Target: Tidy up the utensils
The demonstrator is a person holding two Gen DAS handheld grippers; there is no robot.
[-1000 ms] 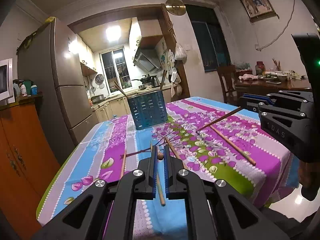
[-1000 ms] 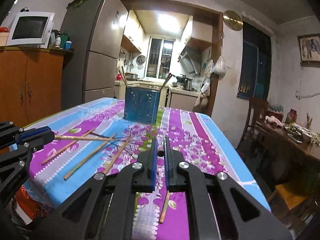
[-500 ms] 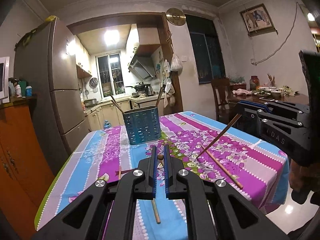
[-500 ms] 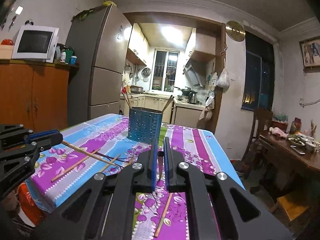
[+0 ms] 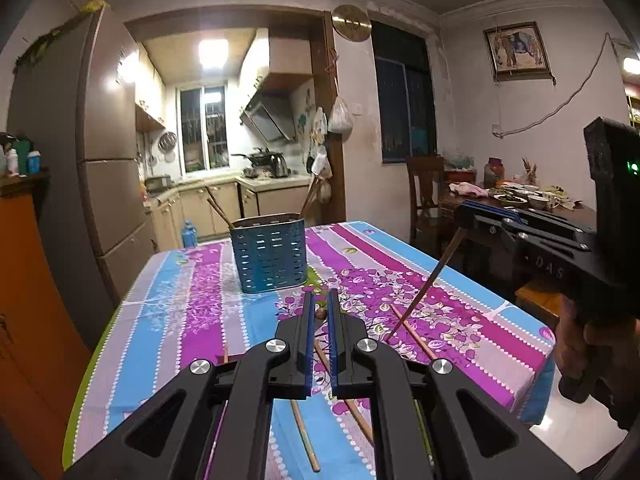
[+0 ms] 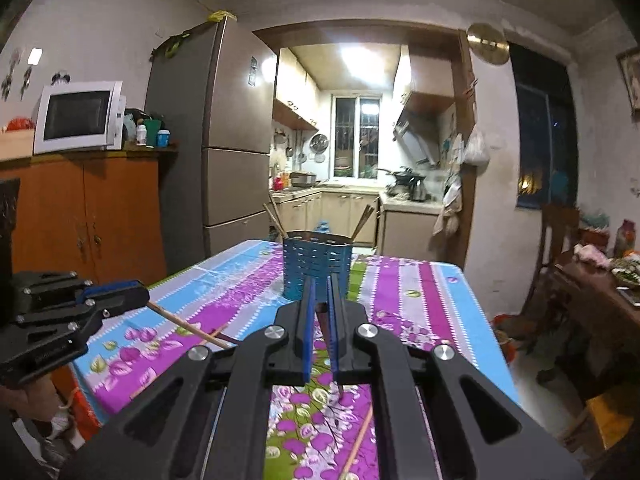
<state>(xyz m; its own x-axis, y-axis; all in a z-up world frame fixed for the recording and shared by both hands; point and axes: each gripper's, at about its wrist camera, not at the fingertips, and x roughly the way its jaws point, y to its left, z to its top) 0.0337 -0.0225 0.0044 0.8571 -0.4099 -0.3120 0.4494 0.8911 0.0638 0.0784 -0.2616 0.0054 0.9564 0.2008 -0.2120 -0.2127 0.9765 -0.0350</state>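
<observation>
We hold both grippers level above the worktop [image 5: 188, 320]: left fingers [image 5: 308, 312] grasp a wooden chopstick [image 5: 304, 436], right fingers [image 6: 308, 300] another thin wooden chopstick [image 5: 428, 286], slanting toward seven o'clock.

Left wrist view: the camera sits behind the left gripper [image 5: 319, 304] and looks forward along its jaws from above the near end of the tabletop [image 5: 192, 304], facing the kitchen doorway. The blue utensil holder [image 5: 269, 256] stands at 12 o'clock, mid-distance. The right gripper [image 5: 464, 216] enters at 3 o'clock.

Right wrist view: same layout behind the right gripper [image 6: 319, 292], set further right. The left gripper [image 6: 138, 292] enters at 9 o'clock.

Shared: utensil holder [image 6: 317, 268], striped floral tablecloth [image 6: 420, 288], refrigerator [image 5: 108, 152], kitchen window [image 6: 357, 136].
</observation>
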